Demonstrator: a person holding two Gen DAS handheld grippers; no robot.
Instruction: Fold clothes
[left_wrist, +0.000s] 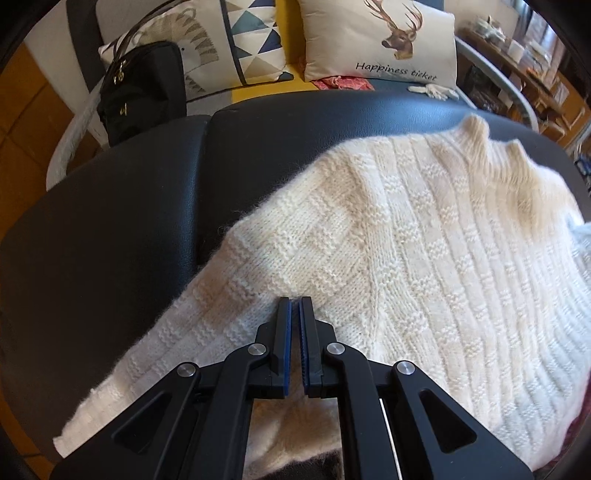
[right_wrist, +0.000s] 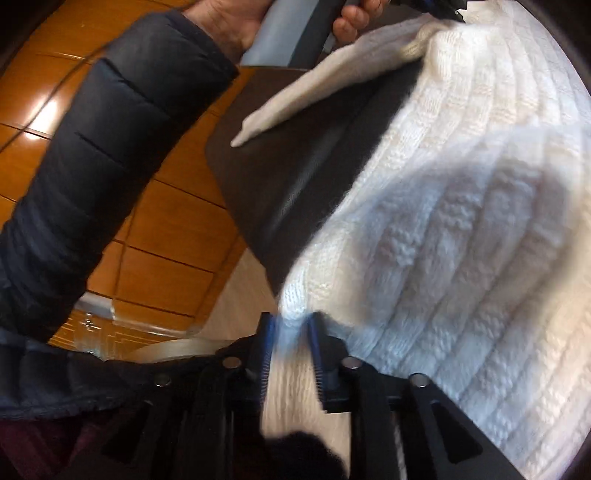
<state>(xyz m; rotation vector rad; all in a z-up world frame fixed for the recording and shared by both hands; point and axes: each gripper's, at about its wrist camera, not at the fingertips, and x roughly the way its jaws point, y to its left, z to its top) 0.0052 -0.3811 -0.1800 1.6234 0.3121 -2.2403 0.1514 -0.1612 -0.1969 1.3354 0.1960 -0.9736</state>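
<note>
A cream-white, chunky knitted sweater (left_wrist: 424, 236) with ribbed columns broken by small textured blocks lies spread over a black leather seat surface (left_wrist: 129, 206), its fuzzy stand-up collar (left_wrist: 495, 155) pointing toward the far edge and one sleeve (left_wrist: 166, 354) running down to the near left corner. The left gripper (left_wrist: 295, 306), black with blue pads, sits over the sleeve near the shoulder seam; its jaws are nearly pressed together, and whether they pinch any knit between them cannot be told. In the right wrist view the right gripper (right_wrist: 291, 325) is clenched on a bunched fold at the sweater's edge, the wool filling the gap between its fingers, though motion blurs this. The sleeve's cuff end (right_wrist: 258, 125) rests flat on the dark seat. A dark quilted jacket sleeve (right_wrist: 103, 162) and hand (right_wrist: 229, 22) reach across above a glossy wooden floor (right_wrist: 166, 236). Behind the seat lie a deer-print cushion (left_wrist: 380, 40) and a black handbag (left_wrist: 140, 88).
</note>
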